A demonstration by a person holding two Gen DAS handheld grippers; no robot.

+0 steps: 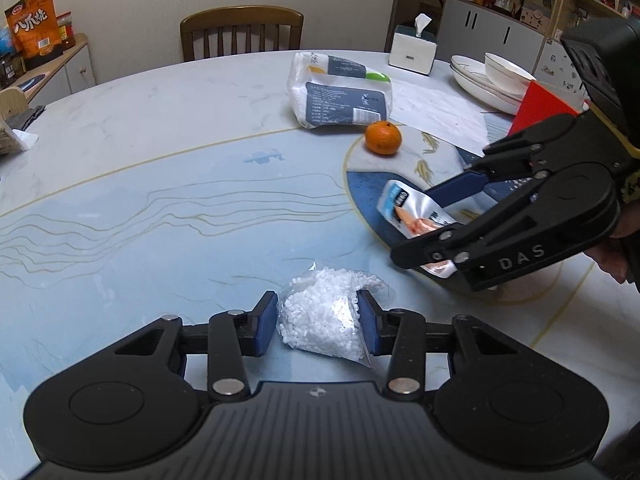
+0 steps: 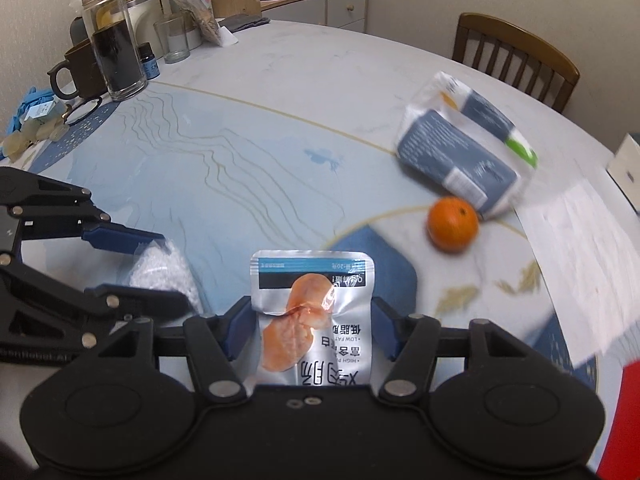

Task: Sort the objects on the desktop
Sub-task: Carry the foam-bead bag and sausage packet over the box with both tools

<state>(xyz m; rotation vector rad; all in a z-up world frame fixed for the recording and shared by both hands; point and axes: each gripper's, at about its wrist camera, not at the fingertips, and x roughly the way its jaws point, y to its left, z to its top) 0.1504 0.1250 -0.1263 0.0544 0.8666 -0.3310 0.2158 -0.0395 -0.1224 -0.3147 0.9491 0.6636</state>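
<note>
My left gripper [image 1: 318, 322] is shut on a clear bag of white pellets [image 1: 324, 316] that rests on the table; it also shows in the right wrist view [image 2: 164, 272]. My right gripper [image 2: 314, 330] is shut on a silver snack packet [image 2: 312, 316] with an orange food picture, held above the table; the packet also shows in the left wrist view [image 1: 416, 216]. An orange [image 1: 383, 138] sits beyond, next to a pack of paper tissues [image 1: 340, 92].
A round marble-pattern table [image 1: 160, 184] holds a tissue box [image 1: 414, 46], stacked plates and a bowl [image 1: 492, 80], a red box [image 1: 544, 106] and a white sheet [image 1: 436, 112]. Jars, a glass and a mug [image 2: 108, 60] stand at the far left. A wooden chair [image 1: 240, 32] stands behind.
</note>
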